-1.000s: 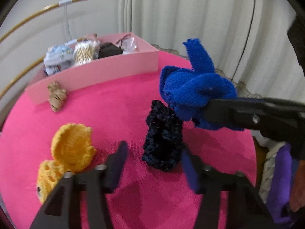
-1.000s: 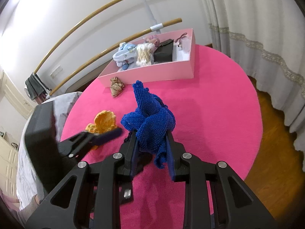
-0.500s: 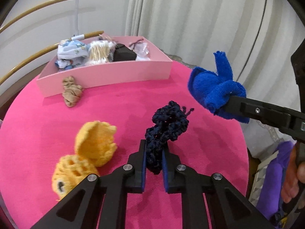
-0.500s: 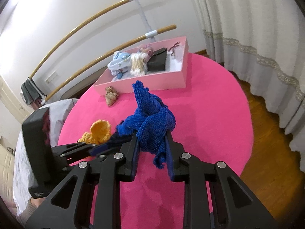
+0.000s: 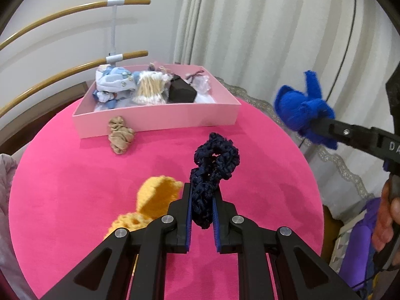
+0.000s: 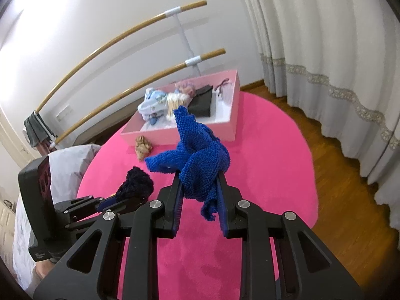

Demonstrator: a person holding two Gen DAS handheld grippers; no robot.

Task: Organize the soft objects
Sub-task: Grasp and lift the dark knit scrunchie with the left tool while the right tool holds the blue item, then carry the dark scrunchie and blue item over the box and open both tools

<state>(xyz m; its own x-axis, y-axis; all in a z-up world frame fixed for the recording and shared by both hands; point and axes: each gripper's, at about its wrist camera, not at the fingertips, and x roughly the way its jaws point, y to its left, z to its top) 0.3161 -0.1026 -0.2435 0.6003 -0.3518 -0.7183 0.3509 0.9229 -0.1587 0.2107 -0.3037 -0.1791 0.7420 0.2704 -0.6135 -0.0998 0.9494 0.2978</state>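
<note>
My left gripper (image 5: 202, 201) is shut on a dark navy crocheted piece (image 5: 212, 165) and holds it above the round pink table (image 5: 75, 187). It also shows in the right wrist view (image 6: 135, 186). My right gripper (image 6: 200, 187) is shut on a bright blue knitted piece (image 6: 197, 155), held up in the air; it shows at the right of the left wrist view (image 5: 303, 107). Yellow crocheted pieces (image 5: 155, 197) lie on the table under my left gripper. A beige scrunched stocking (image 5: 120, 137) lies in front of the pink box (image 5: 160, 118).
The pink box at the table's far side holds a blue-white cloth (image 5: 115, 85), cotton swabs (image 5: 150, 91), a black pouch (image 5: 181, 92) and small bags. Wooden rails (image 5: 75, 70) and curtains (image 5: 250, 25) stand behind. Wood floor (image 6: 337, 175) lies right of the table.
My left gripper closed on the navy piece and lifted it off the table. My right gripper has risen and moved right with the blue piece.
</note>
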